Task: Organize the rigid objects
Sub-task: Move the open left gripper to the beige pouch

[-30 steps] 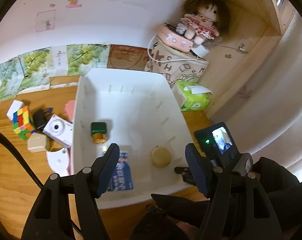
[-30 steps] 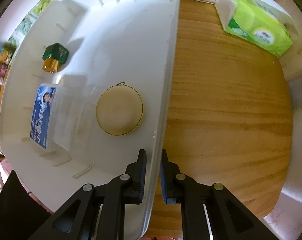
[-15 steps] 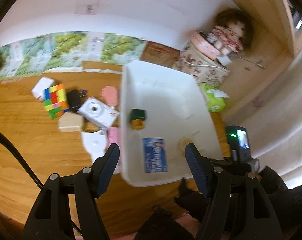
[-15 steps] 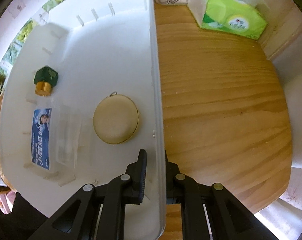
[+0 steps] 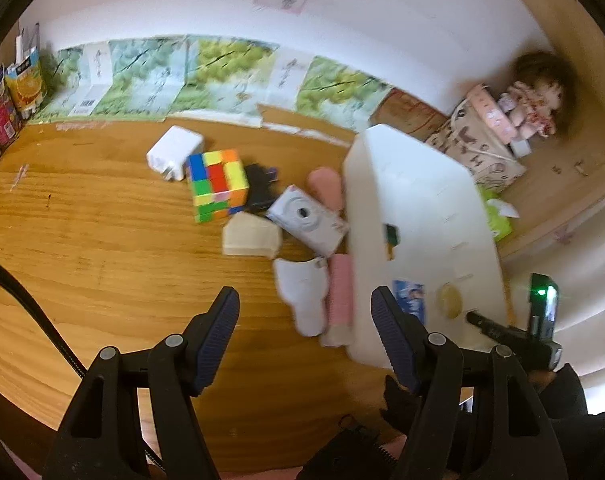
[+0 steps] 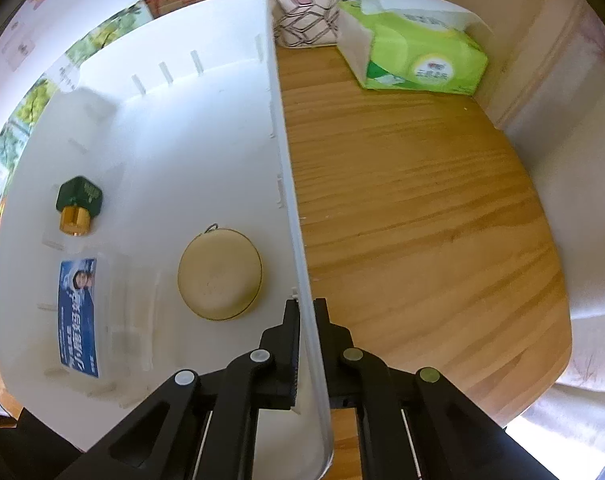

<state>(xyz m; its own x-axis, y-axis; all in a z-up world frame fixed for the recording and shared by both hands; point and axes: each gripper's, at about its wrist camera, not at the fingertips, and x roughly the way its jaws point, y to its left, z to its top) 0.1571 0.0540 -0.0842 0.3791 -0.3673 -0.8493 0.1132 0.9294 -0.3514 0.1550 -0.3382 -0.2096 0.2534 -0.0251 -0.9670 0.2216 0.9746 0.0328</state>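
Right wrist view has the right claw clamped on the thin side wall of the white plastic bin, one pad inside and one outside, its jaws having just closed the last bit onto that wall. Down in the bin lie a flat round tan disc nearest the claw, a clear box with a blue printed label whose long side runs toward the camera, and farther off a small green bottle with a gold cap on its side, cap pointing toward the viewer. Beyond the bin wall sits a green tissue pack on the bare wooden counter. Left wrist view is blurred, so small things are hard to read there: the left claw hangs open over the counter with nothing between its ribbed pads. Just past it lie a white piece and a pink cylinder, the latter lengthwise against the bin's outer wall. Farther on come a beige block, a silver compact camera, a colourful puzzle cube and a white charger. A dark thing behind the cube is mostly hidden.
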